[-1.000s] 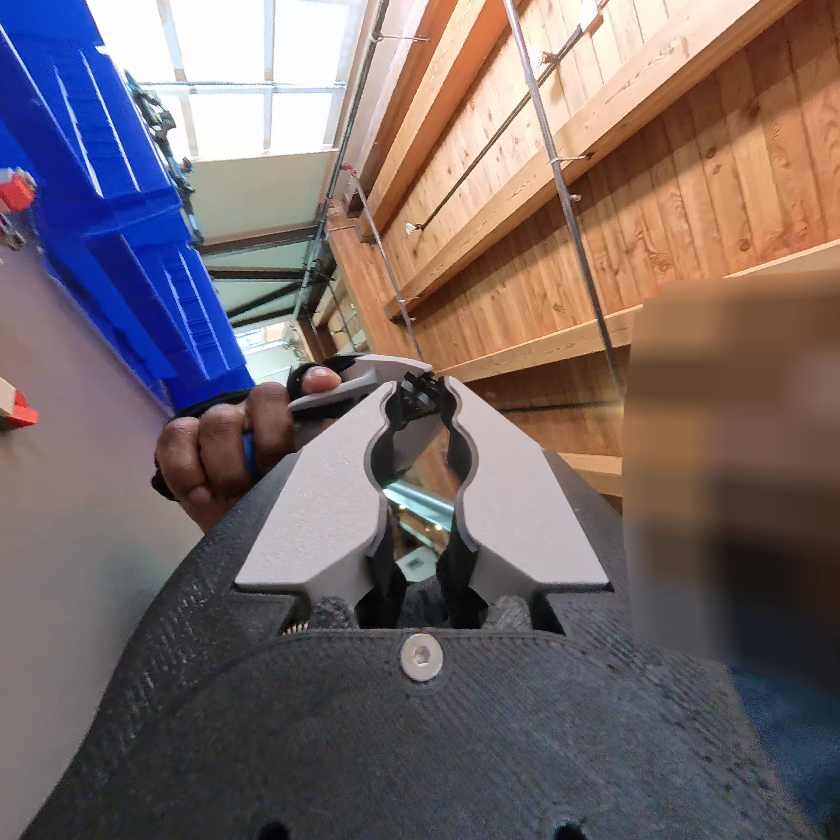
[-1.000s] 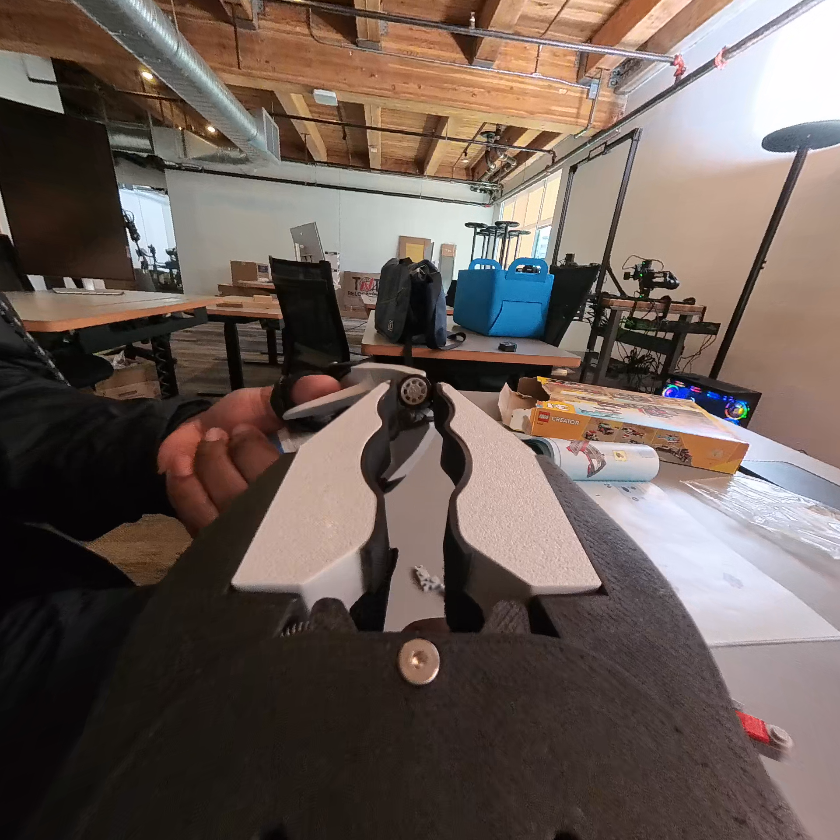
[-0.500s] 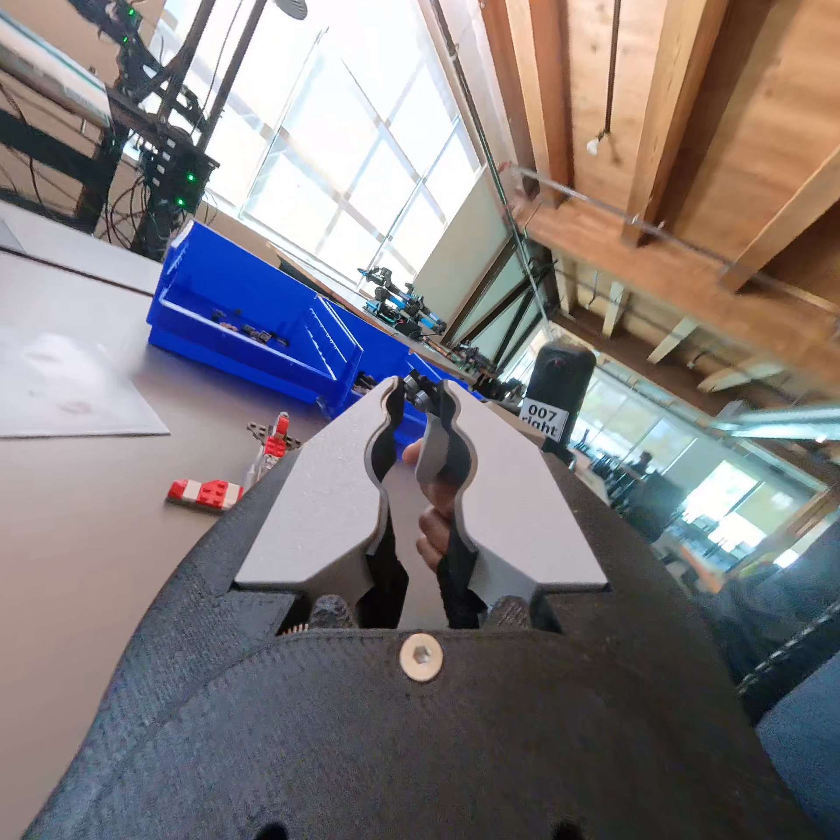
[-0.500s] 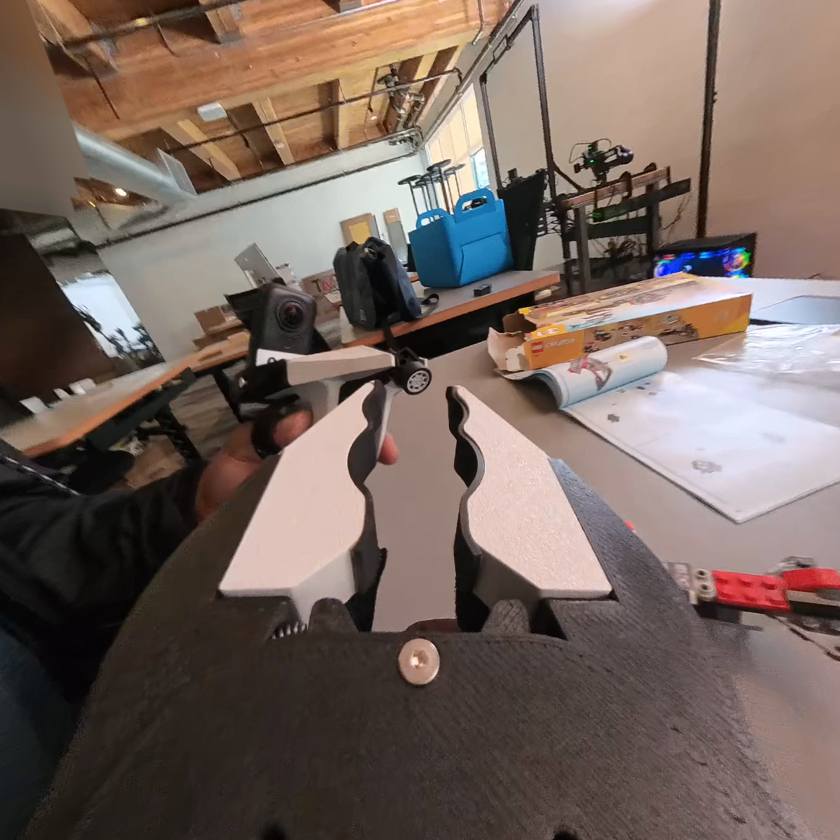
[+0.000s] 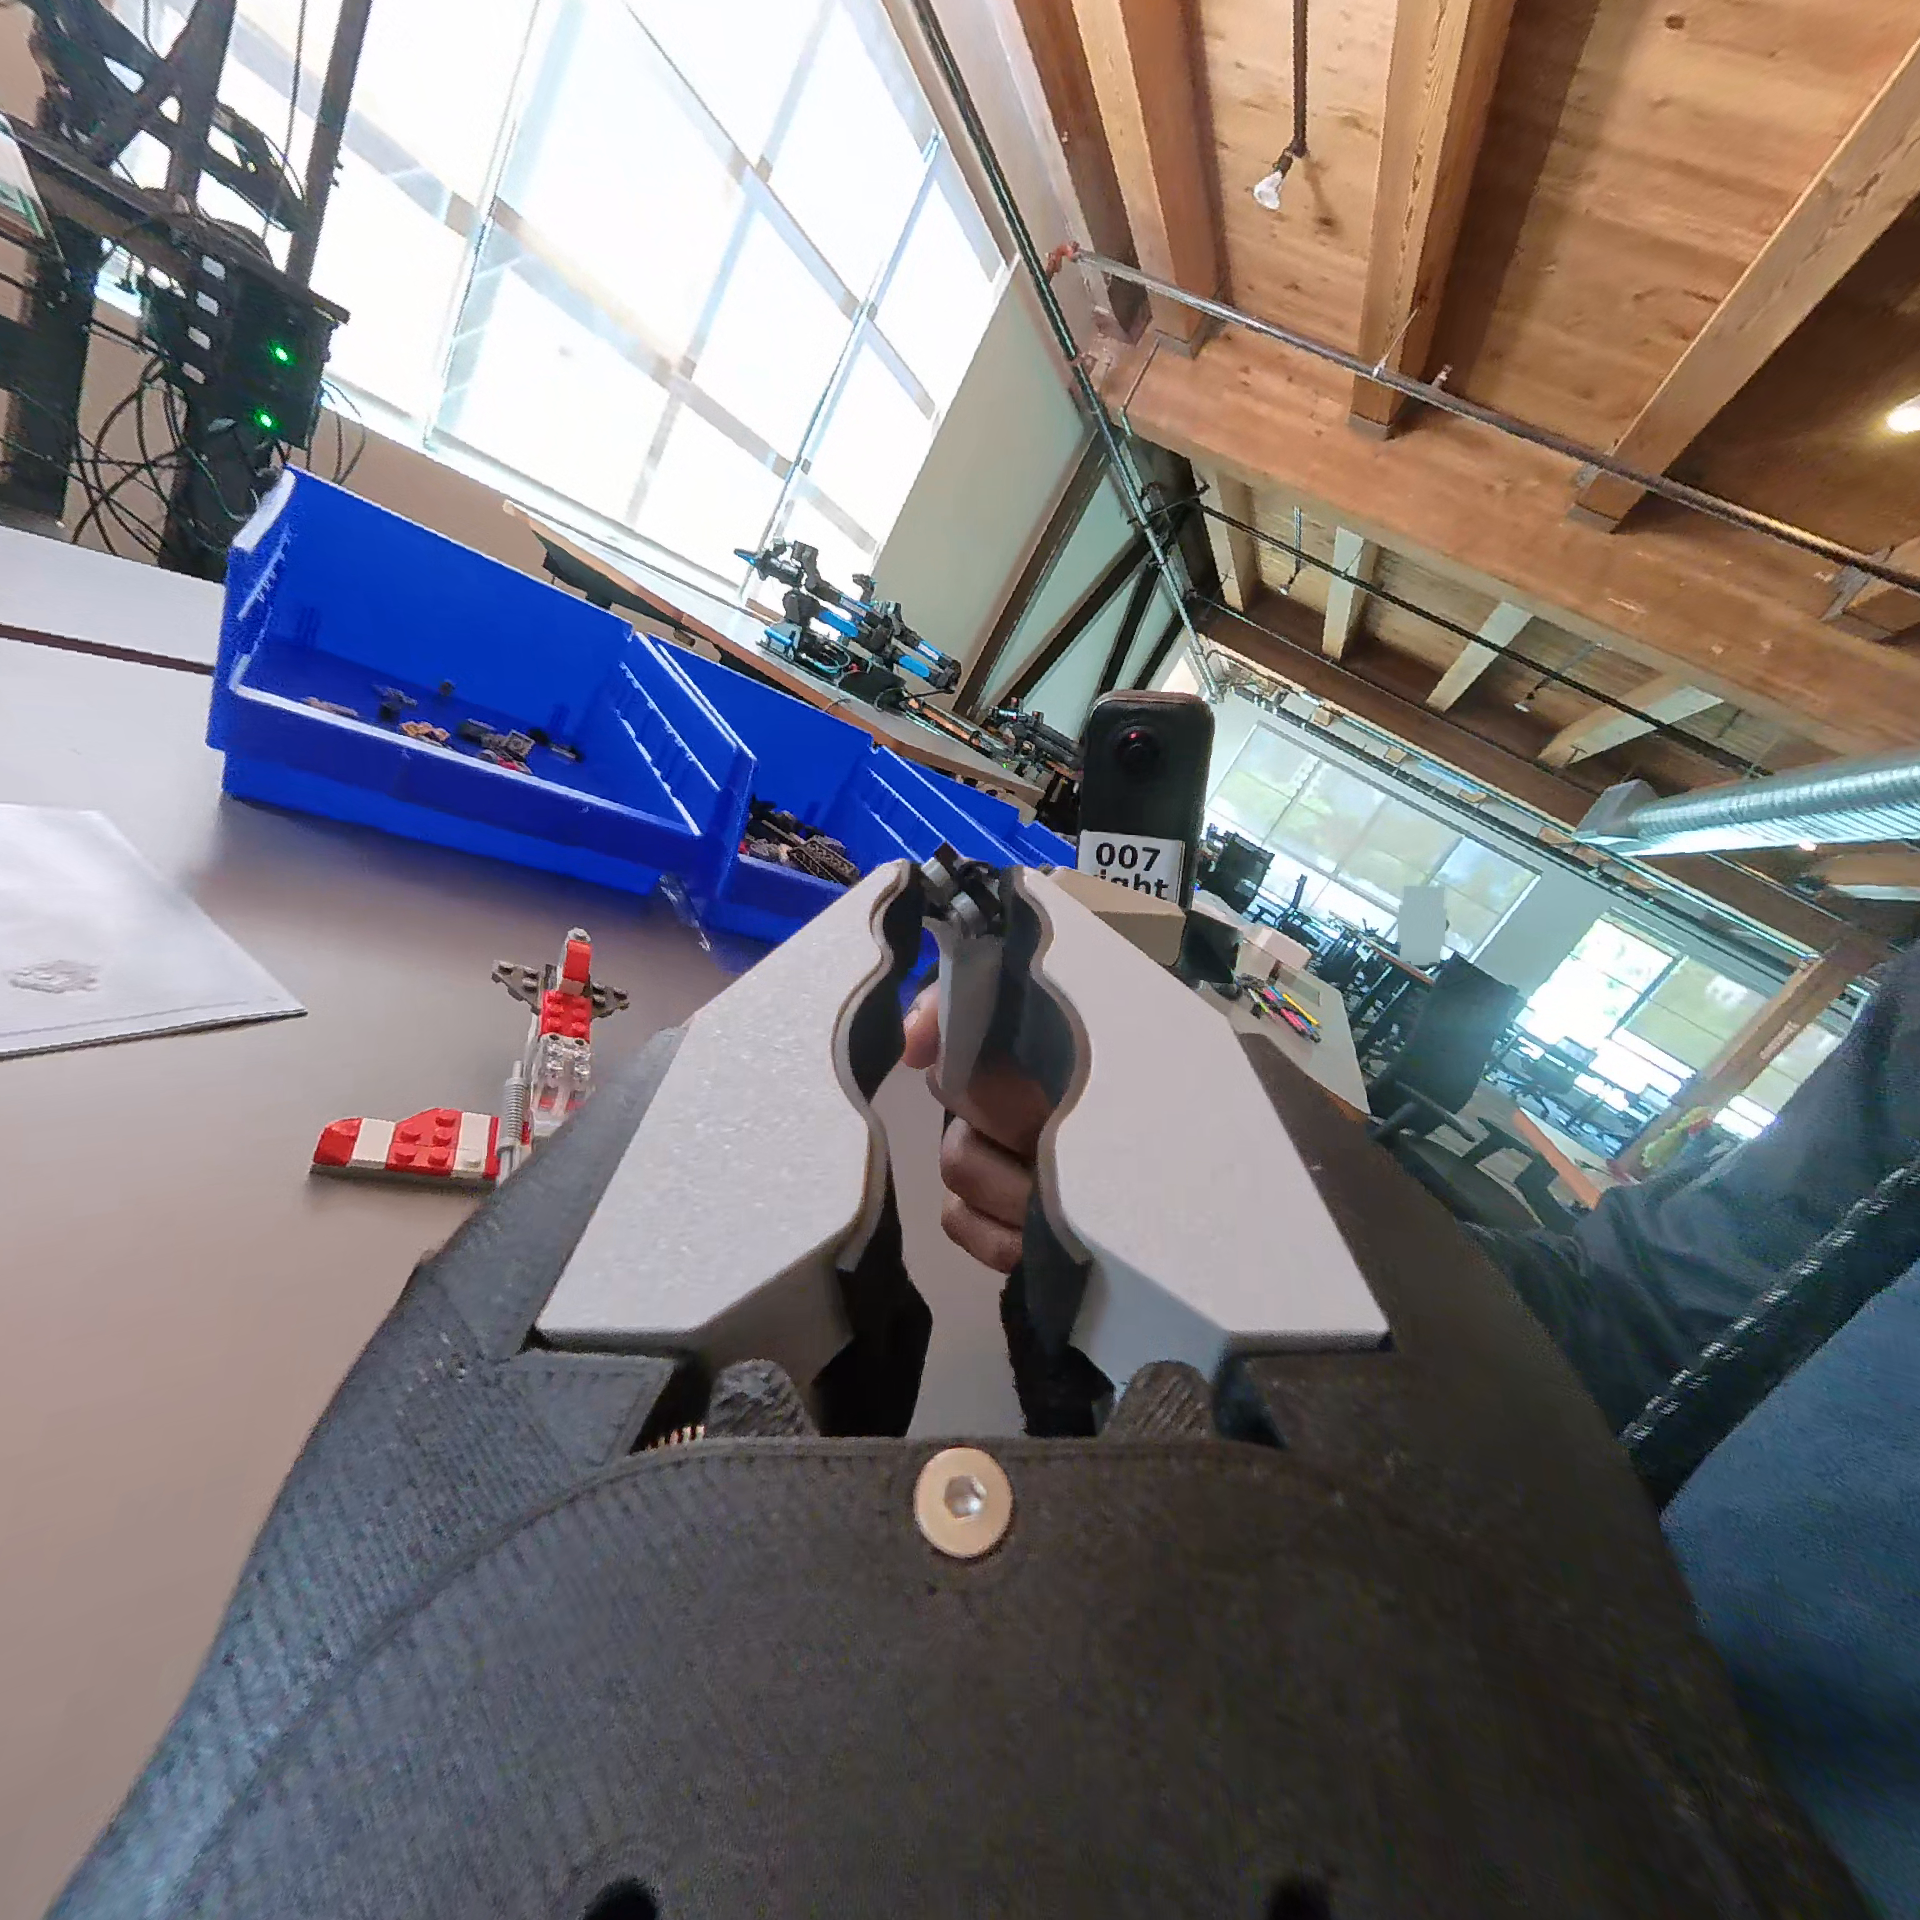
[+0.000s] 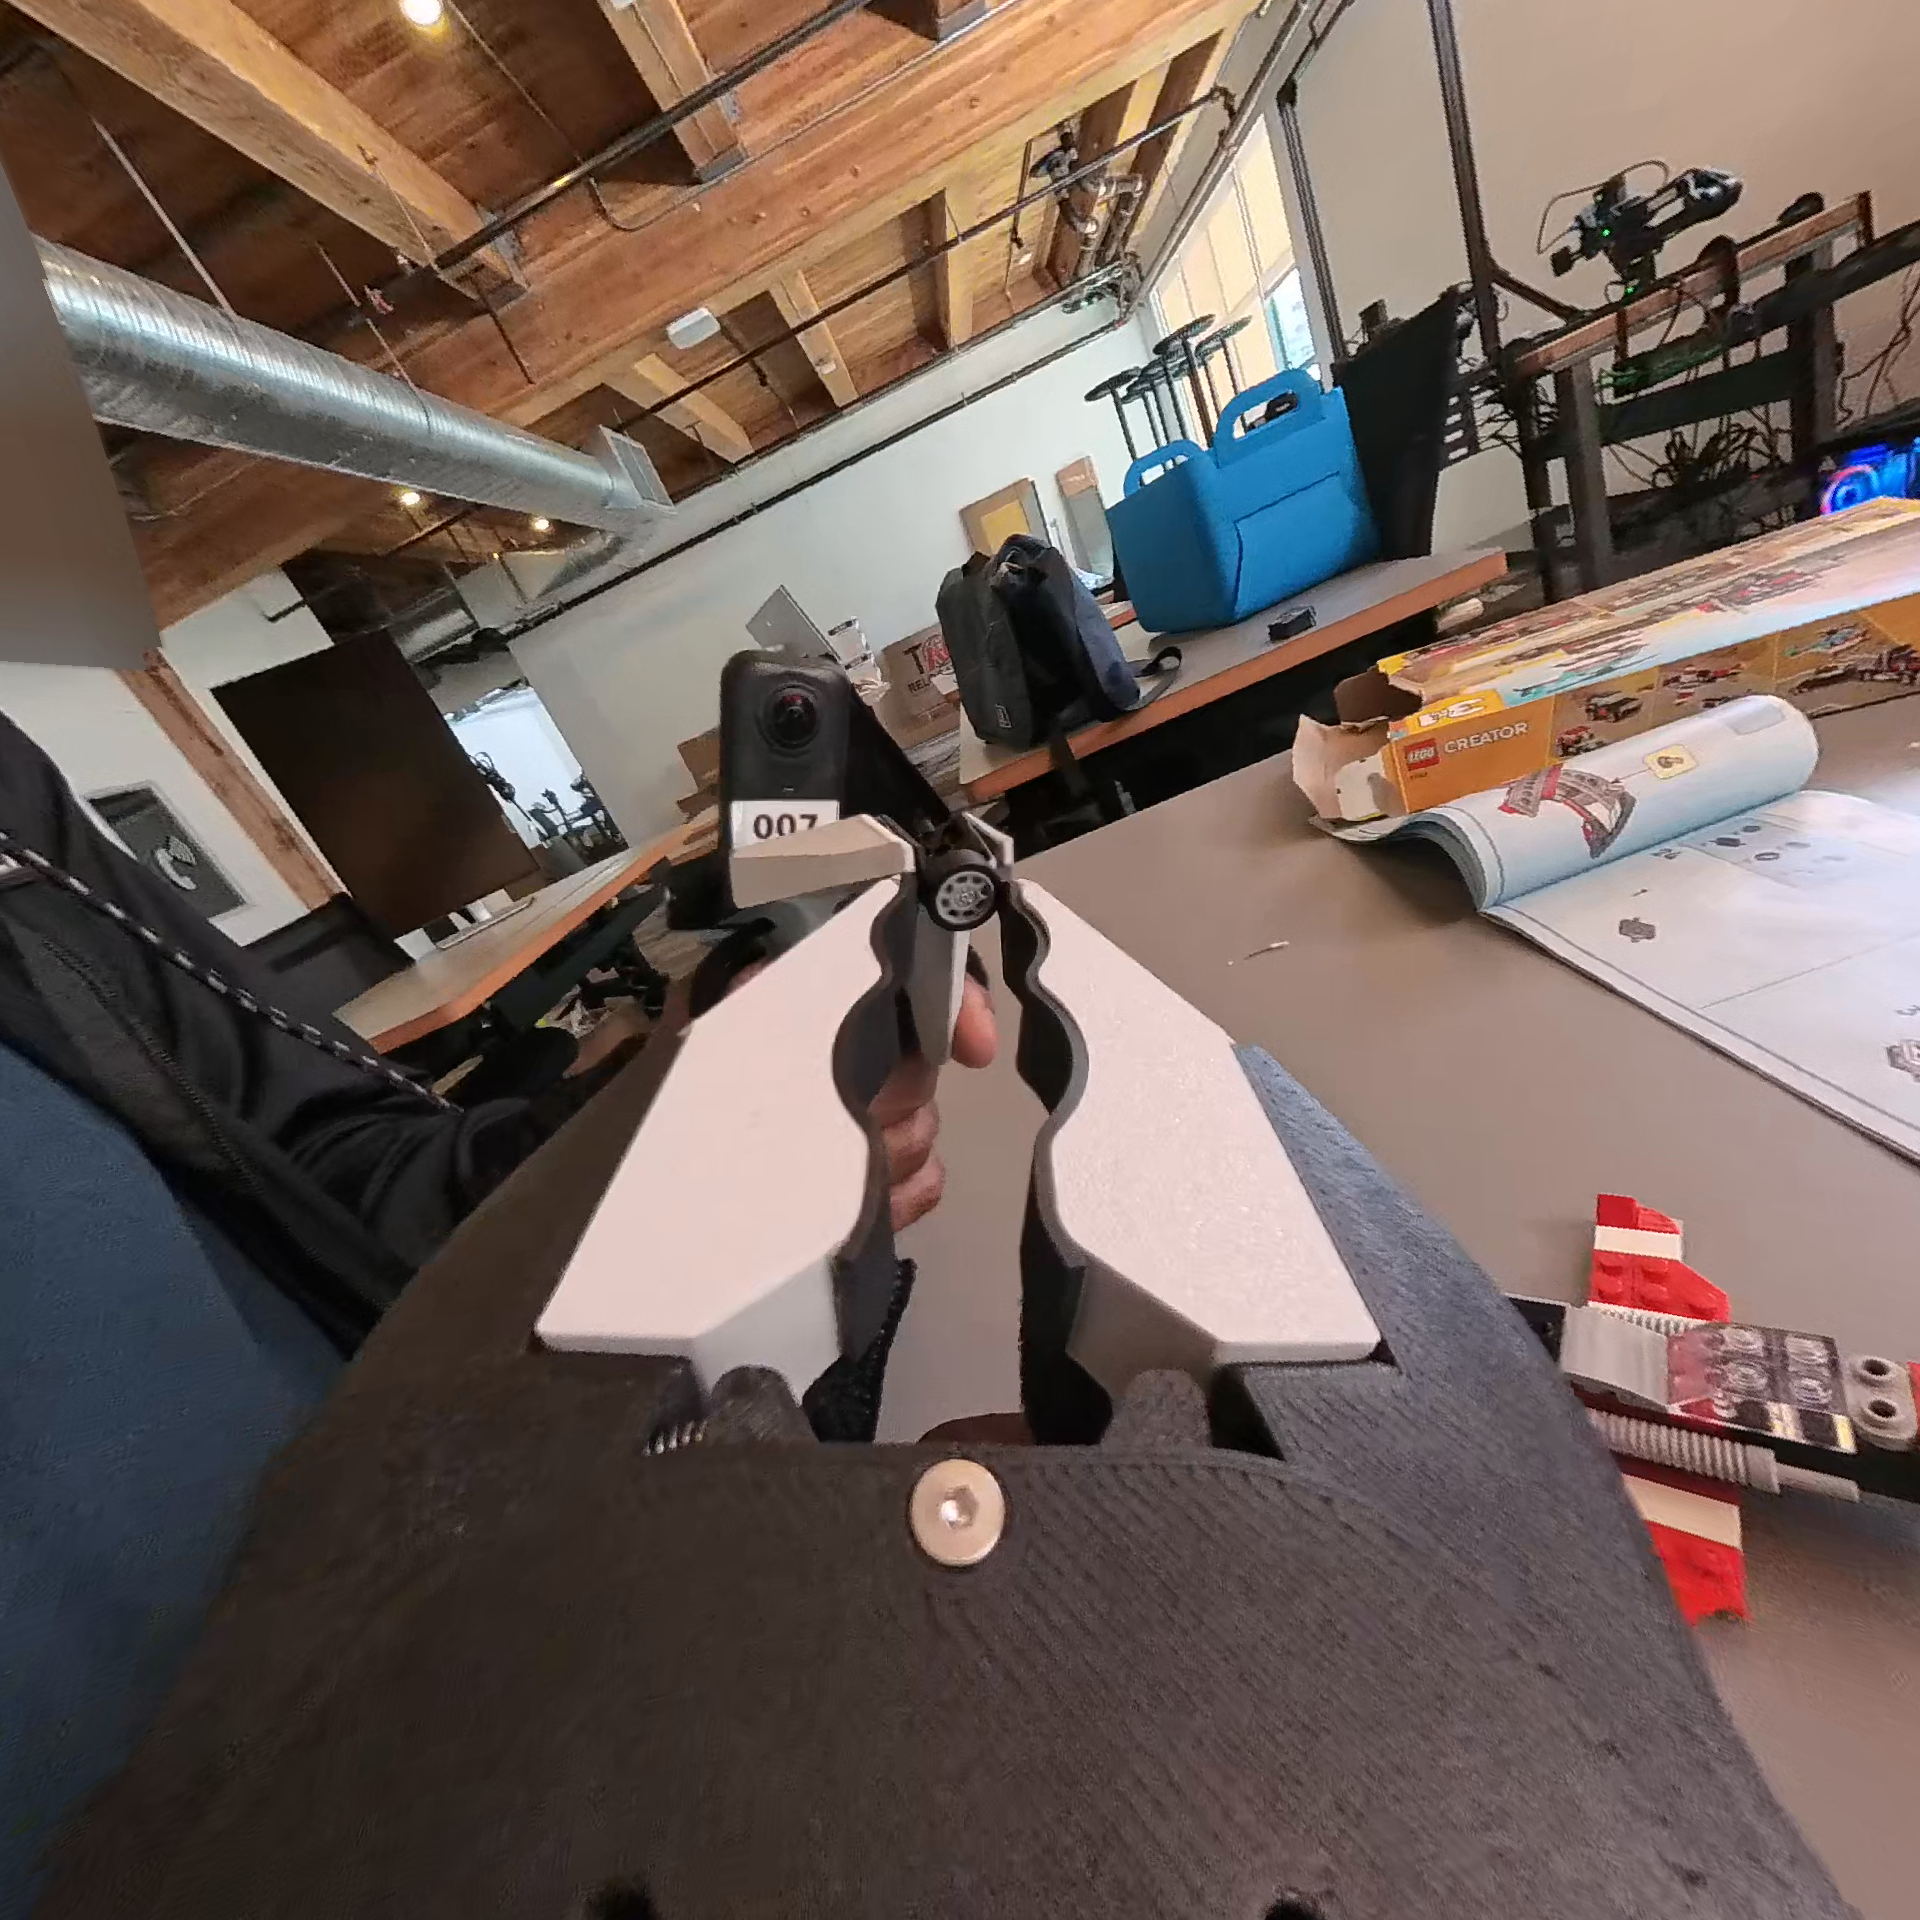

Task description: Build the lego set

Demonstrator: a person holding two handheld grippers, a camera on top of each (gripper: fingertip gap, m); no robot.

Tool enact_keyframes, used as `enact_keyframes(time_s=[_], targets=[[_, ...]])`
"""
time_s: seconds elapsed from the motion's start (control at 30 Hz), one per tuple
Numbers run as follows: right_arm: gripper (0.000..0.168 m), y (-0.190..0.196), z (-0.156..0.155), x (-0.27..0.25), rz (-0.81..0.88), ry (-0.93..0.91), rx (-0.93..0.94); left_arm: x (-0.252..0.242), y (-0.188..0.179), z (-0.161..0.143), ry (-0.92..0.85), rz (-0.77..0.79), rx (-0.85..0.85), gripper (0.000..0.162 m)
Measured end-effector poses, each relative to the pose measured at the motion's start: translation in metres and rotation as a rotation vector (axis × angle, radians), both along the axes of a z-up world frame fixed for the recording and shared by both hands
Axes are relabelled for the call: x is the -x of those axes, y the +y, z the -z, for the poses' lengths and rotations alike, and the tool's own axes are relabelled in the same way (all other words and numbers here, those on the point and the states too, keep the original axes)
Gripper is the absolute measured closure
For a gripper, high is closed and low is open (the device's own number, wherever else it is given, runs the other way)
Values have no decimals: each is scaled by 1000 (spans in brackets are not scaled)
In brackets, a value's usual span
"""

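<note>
My left gripper [image 5: 962, 885] is shut on a small grey and black wheel piece [image 5: 958, 883], held up above the table. In the right wrist view my right gripper [image 6: 954, 894] faces it tip to tip, its jaws closed in on the same piece's small black wheel [image 6: 962, 891]. The left gripper's white fingers [image 6: 821, 869] show just behind the wheel. The part-built red and white lego model [image 5: 545, 1023] lies on the grey table [image 5: 156, 1299], left of my left gripper. It also shows at the lower right of the right wrist view [image 6: 1704, 1382].
Blue parts bins [image 5: 468, 748] with small pieces stand at the back of the table. An open instruction booklet [image 6: 1662, 862] and the yellow set box [image 6: 1610, 686] lie to the right. A person's hand [image 5: 987, 1153] and dark sleeve [image 6: 208, 1039] are close by. The grippers are tip to tip, or close to it.
Both grippers have tilted down from the ceiling toward the table. The right gripper opened off the wheel half a second ago and has closed in on it again. The left kept its hold.
</note>
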State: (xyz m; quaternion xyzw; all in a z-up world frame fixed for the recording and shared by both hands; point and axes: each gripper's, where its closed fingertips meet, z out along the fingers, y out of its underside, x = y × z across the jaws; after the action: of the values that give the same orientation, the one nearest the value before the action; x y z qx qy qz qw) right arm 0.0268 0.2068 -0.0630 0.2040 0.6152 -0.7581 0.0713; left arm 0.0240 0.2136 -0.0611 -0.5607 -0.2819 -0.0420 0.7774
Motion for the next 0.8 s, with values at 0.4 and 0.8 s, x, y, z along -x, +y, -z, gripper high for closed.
enact_keyframes(time_s=[0.4,0.8], targets=[[152,4,2,-2,-9,163,-144,-7,3,6,-236,172,-82,152],[155,4,9,13,167,214,-262,14,-3,10,49,-174,203,152]])
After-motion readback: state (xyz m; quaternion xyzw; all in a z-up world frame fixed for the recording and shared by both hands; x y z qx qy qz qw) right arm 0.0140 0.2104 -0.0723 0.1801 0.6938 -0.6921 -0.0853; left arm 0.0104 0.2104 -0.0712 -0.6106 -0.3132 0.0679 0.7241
